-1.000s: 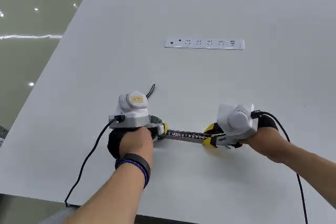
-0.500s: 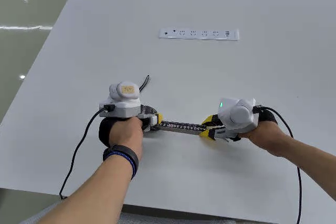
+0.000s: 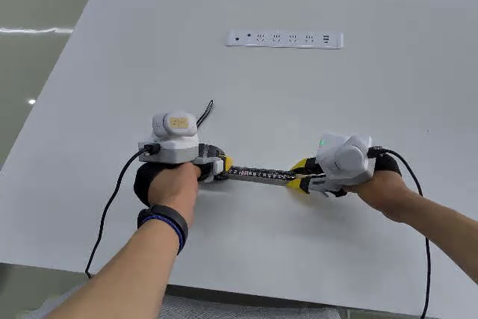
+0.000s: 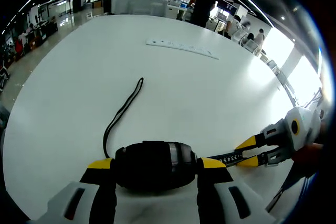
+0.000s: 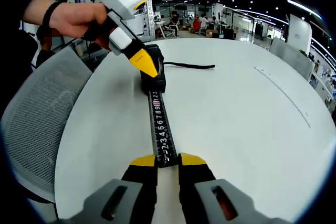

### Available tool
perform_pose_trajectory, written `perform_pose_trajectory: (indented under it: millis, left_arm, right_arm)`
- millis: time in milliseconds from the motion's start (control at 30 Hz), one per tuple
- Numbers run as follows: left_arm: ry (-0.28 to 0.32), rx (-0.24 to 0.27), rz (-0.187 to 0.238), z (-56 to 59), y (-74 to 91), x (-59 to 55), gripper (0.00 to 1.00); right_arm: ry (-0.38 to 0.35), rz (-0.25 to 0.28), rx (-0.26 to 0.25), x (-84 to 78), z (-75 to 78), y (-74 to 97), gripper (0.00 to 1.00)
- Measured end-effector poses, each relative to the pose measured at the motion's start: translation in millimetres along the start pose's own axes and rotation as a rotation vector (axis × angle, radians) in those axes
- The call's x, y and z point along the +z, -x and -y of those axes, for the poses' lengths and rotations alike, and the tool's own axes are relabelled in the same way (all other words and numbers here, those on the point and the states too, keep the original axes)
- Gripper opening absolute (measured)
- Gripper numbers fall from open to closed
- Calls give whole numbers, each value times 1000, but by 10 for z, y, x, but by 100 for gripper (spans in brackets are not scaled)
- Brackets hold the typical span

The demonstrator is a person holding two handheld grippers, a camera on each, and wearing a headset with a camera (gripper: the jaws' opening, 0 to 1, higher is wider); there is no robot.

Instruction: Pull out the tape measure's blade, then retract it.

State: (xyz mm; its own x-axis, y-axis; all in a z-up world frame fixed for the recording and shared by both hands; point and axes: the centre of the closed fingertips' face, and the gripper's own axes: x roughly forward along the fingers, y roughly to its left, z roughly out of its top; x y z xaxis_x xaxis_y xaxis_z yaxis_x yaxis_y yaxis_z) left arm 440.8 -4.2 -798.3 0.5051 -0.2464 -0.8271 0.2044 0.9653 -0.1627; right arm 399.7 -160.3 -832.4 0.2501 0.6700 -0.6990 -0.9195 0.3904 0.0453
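Nearest the person, the left claw (image 4: 156,167) presses against both sides of the black tape measure case (image 5: 154,69), which rests on the white counter (image 3: 299,102). The right claw (image 5: 167,160) pinches the tip of the blade (image 5: 159,121), which is drawn out flat between the two. If that pinch slips, the spring would likely whip the blade back, and a loosely held case could skid or twist. Beyond lie the case's black lanyard (image 4: 124,107) and a power strip (image 3: 285,38).
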Motion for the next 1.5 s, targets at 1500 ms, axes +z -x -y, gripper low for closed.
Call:
perform_pose_trajectory:
  millis: [1500]
  left_arm:
    - [57,-25,-14,-6,19,-16,57]
  right_arm:
    - [15,-38,40,241,30,-231,14]
